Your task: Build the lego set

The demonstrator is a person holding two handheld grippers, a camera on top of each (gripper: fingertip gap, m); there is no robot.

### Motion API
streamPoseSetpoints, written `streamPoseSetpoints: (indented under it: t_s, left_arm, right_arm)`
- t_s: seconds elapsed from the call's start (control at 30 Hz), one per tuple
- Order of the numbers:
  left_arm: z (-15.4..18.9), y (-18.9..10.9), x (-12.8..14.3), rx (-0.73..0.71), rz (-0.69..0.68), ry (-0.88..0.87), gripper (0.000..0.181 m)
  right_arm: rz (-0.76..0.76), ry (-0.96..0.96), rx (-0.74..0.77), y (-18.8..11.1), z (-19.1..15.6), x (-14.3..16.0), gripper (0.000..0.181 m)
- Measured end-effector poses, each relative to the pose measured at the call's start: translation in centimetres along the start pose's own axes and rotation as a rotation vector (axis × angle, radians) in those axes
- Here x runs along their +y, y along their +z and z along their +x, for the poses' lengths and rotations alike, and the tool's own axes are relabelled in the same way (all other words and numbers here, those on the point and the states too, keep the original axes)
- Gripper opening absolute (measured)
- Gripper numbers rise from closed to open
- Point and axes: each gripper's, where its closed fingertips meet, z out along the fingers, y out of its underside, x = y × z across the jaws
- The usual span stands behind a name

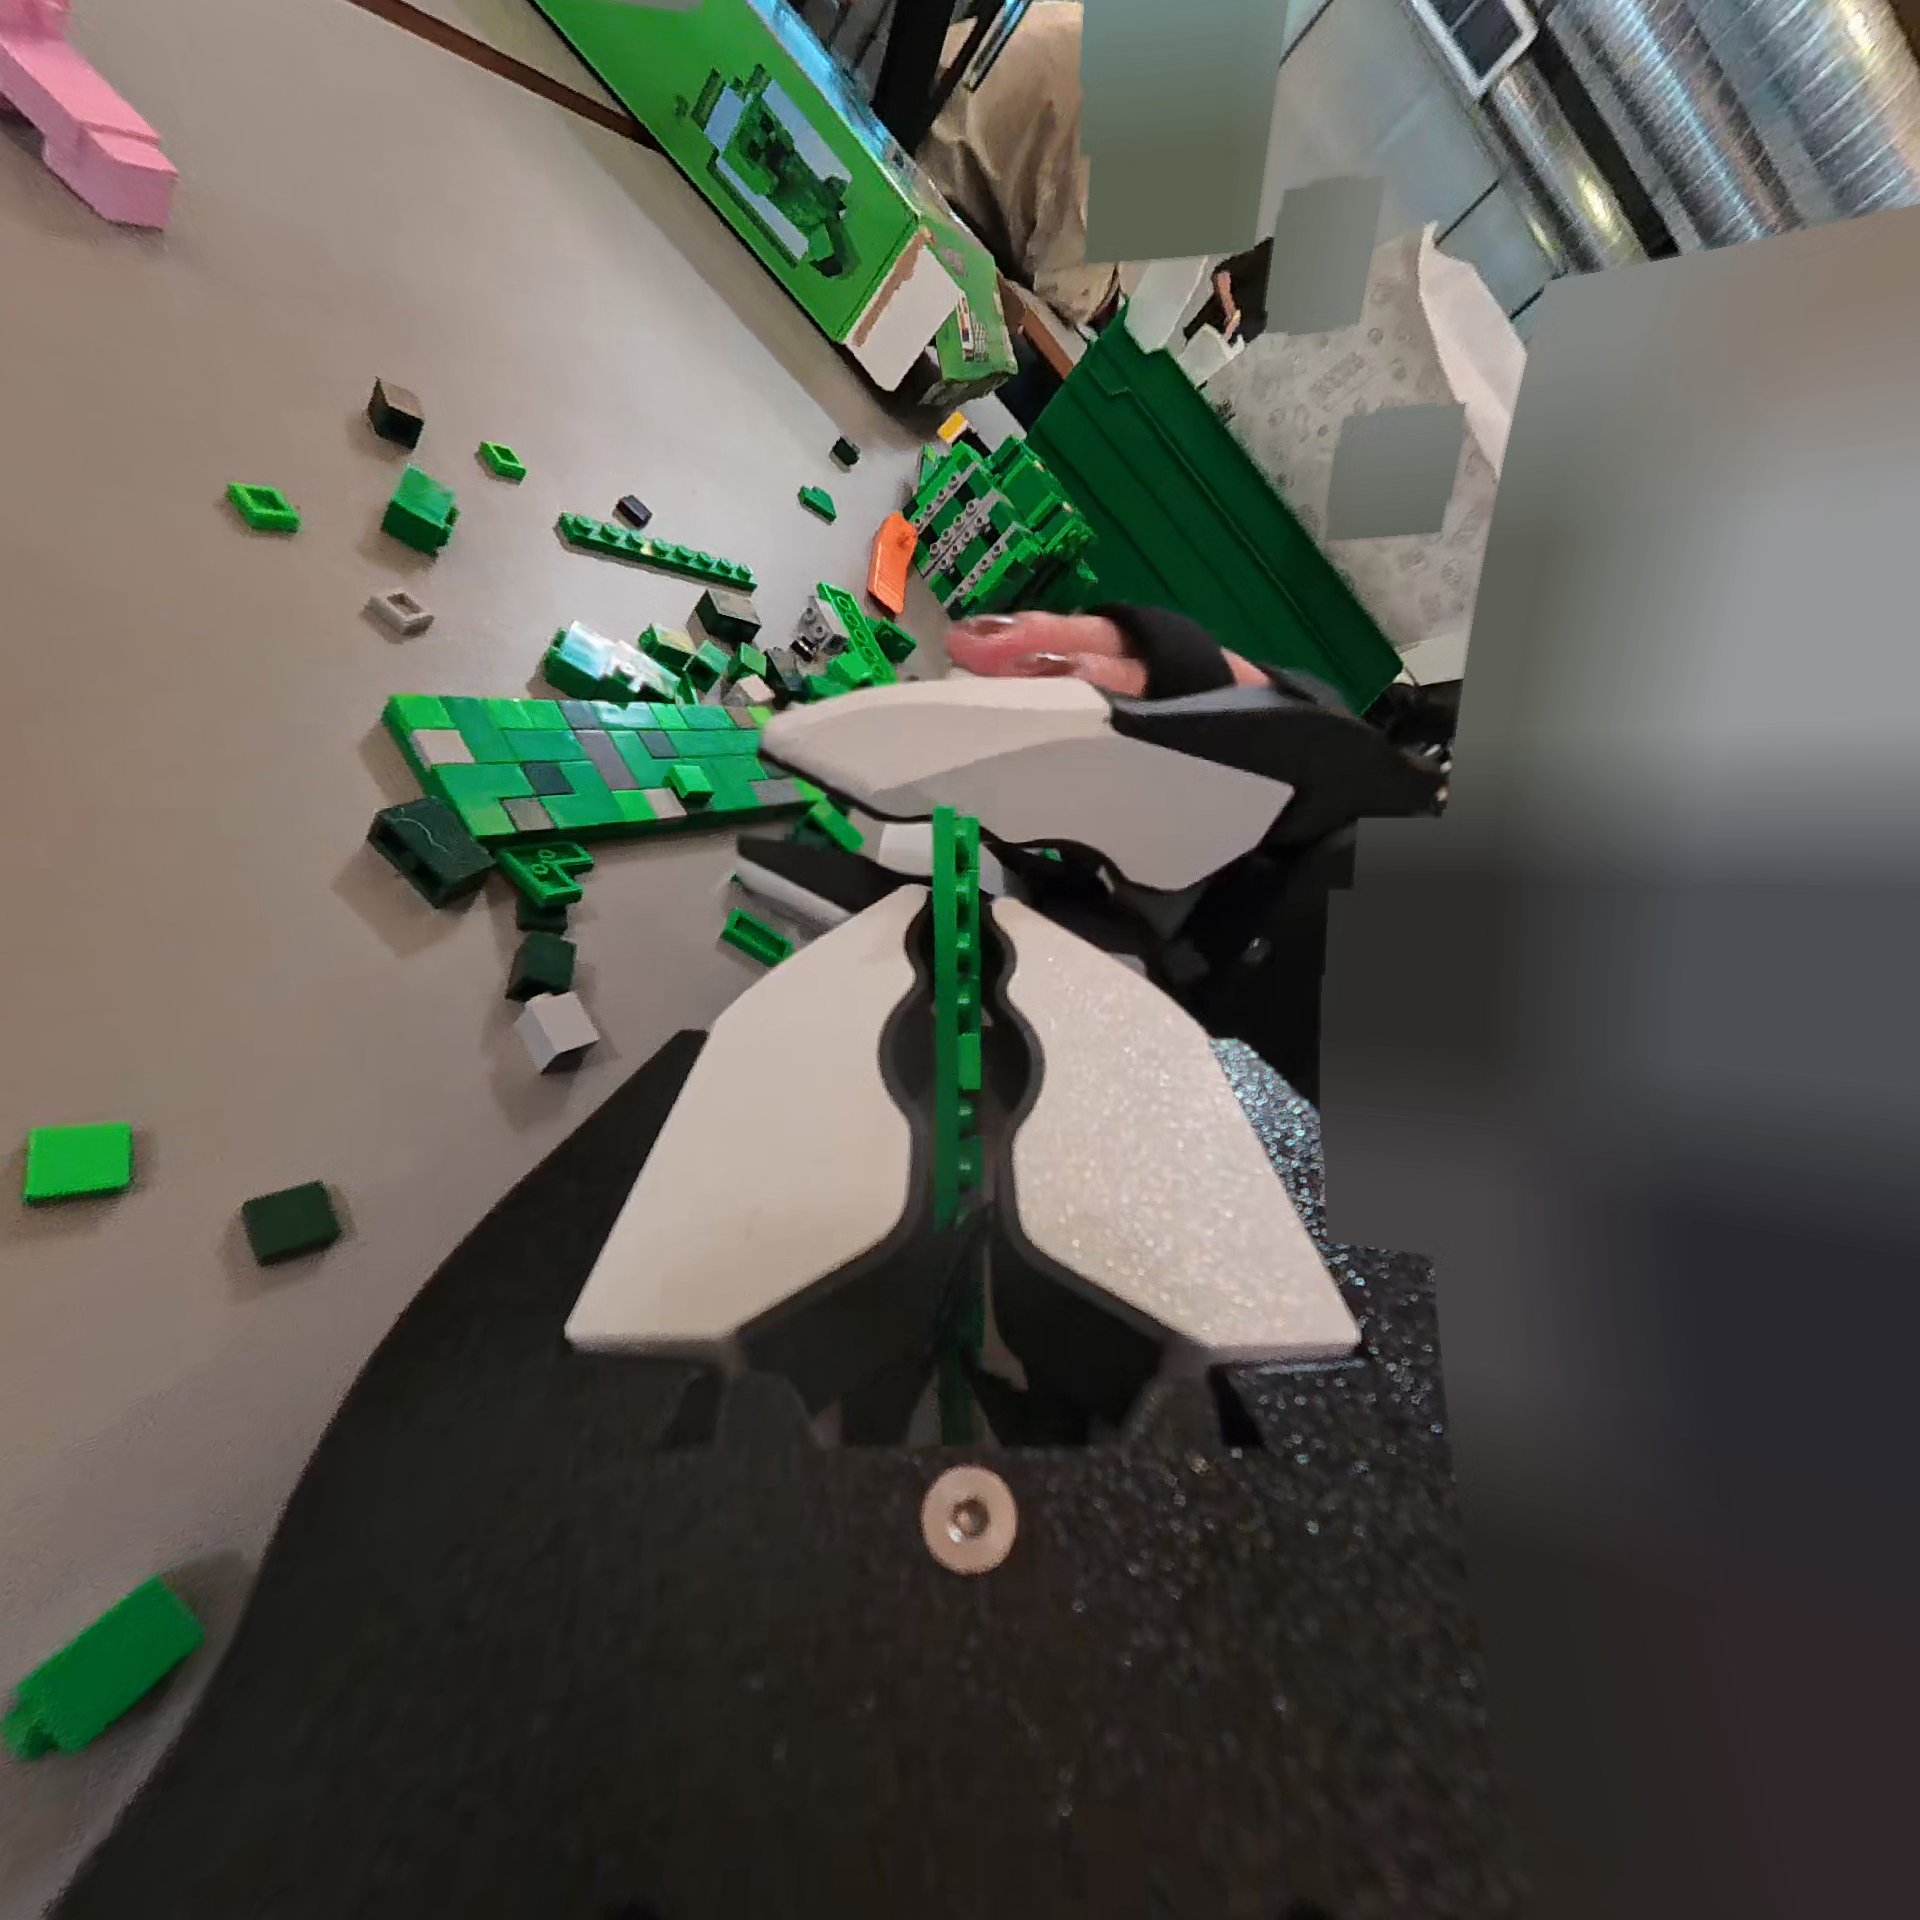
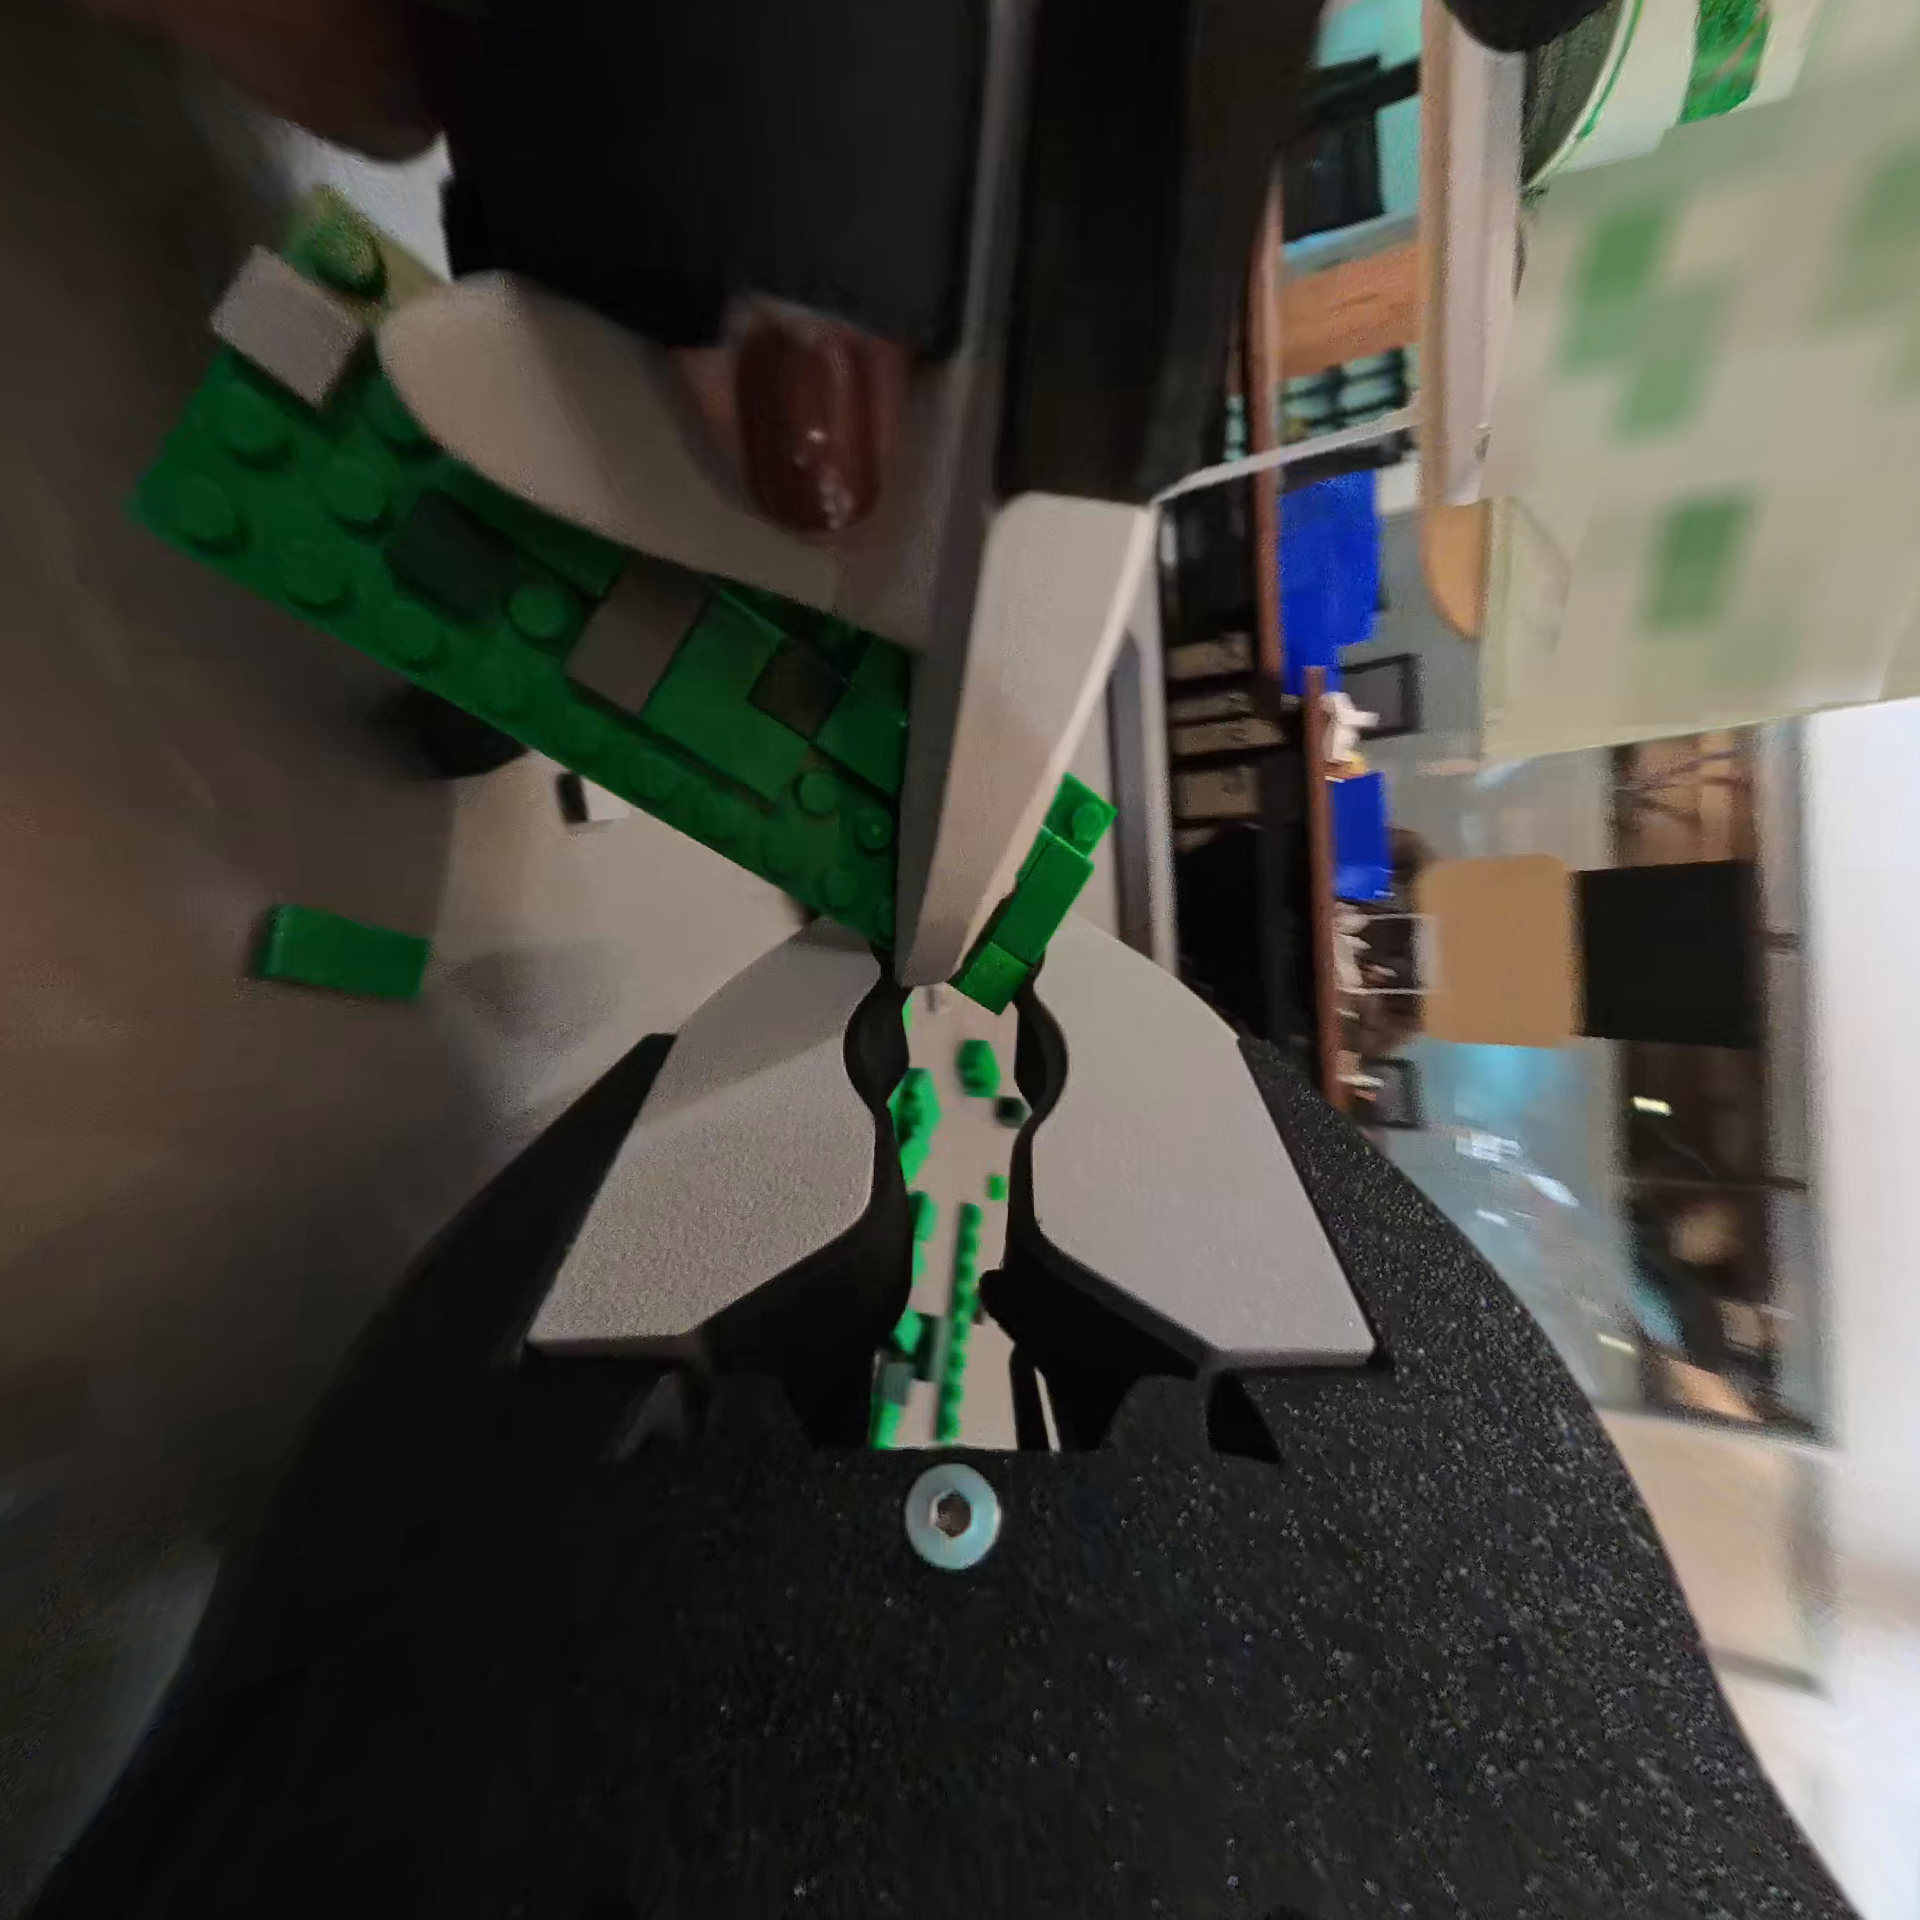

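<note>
My left gripper [image 1: 956,914] is shut on a long green plate [image 1: 954,997], seen edge-on and running away from the camera between the jaws. In the right wrist view the same plate [image 2: 436,582] shows its studded face, with grey and dark tiles on it. One of the left gripper's fingers [image 2: 997,675] lies across it. My right gripper [image 2: 961,971] has its jaws a narrow gap apart, right at the plate's end and the left fingertip. I cannot tell whether it grips anything. It also shows in the left wrist view [image 1: 774,738], crossing over the plate's far end.
A tiled green panel [image 1: 582,764] lies on the grey table [image 1: 312,935] among scattered loose bricks [image 1: 416,509]. A partly built model [image 1: 997,530], an orange separator [image 1: 891,566], a dark green bin [image 1: 1195,499] and the set box [image 1: 769,156] stand behind. A hand [image 1: 1039,644] is nearby. About 4 cm separates my left fingertips from my right. The partly built model [image 1: 997,530] is about 30 cm from both grippers' fingertips.
</note>
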Motion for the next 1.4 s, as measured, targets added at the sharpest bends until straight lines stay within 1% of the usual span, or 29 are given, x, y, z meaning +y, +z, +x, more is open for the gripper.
streamPoseSetpoints:
  t_s: [0.1, 0.17, 0.23, 0.3, 0.37, 0.47, 0.53, 0.63, 0.77, 0.83, 0.9, 0.93, 1.03, 1.1, 1.17, 1.3, 1.4]
  left_arm:
    - [0.1, 0.4, 0.7, -0.017, -0.058, 0.078, 0.006]
    - [0.1, 0.5, 0.9, -0.037, -0.078, 0.138, 0.006]
    - [0.4, 0.4, 0.4, -0.034, -0.05, 0.172, 0.005]
    - [0.2, 0.0, -0.3, -0.057, -0.007, 0.186, 0.005]
    - [0.1, -0.6, -1.1, -0.059, 0.043, 0.187, 0.005]
    - [0.2, -1.0, -1.6, -0.035, 0.079, 0.17, 0.005]
    - [0.5, -1.0, -1.6, -0.001, 0.087, 0.162, 0.005]
    - [0.9, -0.8, -1.3, 0.03, 0.064, 0.173, 0.005]
    - [1.7, -0.9, -1.3, 0.07, 0.065, 0.227, 0.005]
    - [2.2, -1.0, -1.4, 0.099, 0.067, 0.259, 0.005]
    - [3.1, -1.0, -1.3, 0.135, 0.064, 0.307, 0.005]
    - [3.5, -1.0, -1.1, 0.151, 0.055, 0.336, 0.005]
    - [4.3, -0.6, -0.4, 0.171, 0.022, 0.416, 0.005]
    - [4.6, -0.5, -0.2, 0.185, 0.013, 0.435, 0.005]
    - [4.6, -0.5, -0.1, 0.187, 0.007, 0.438, 0.005]
    - [4.5, -0.4, 0.3, 0.204, -0.027, 0.399, 0.007]
    - [3.8, -0.7, 0.6, 0.176, -0.072, 0.38, 0.015]
  right_arm:
    - [0.091, 0.11, -0.191, -0.7, -1.8, -0.2, 0.025]
    - [0.078, 0.111, -0.254, -1.0, -2.3, 0.6, 0.027]
    - [0.054, 0.128, -0.315, -1.2, -2.7, 1.4, 0.029]
    - [0.064, 0.194, -0.333, -1.5, -2.3, 1.7, 0.028]
    - [0.114, 0.273, -0.313, -1.8, -1.1, 1.4, 0.026]
    - [0.221, 0.396, -0.302, -2.6, 0.3, 0.2, 0.023]
    - [0.277, 0.46, -0.325, -3.0, 0.6, -0.6, 0.023]
    - [0.362, 0.575, -0.381, -3.6, 0.9, -1.6, 0.023]
    - [0.464, 0.765, -0.445, -4.5, 2.3, -1.7, 0.019]
    - [0.561, 0.884, -0.52, -5.5, 3.1, -2.3, 0.016]
    - [0.64, 0.982, -0.631, -6.5, 3.3, -3.0, 0.016]
    - [0.658, 1.003, -0.673, -6.8, 3.2, -3.2, 0.016]
    - [0.671, 1.011, -0.728, -7.1, 2.7, -3.5, 0.018]
    - [0.676, 1.005, -0.772, -7.4, 2.2, -3.9, 0.017]
    - [0.694, 0.999, -0.801, -7.7, 2.0, -4.1, 0.007]
    - [0.66, 0.97, -0.816, -7.7, 1.7, -3.9, 0.007]
    - [0.66, 0.988, -0.826, -7.9, 2.0, -3.5, 0.006]
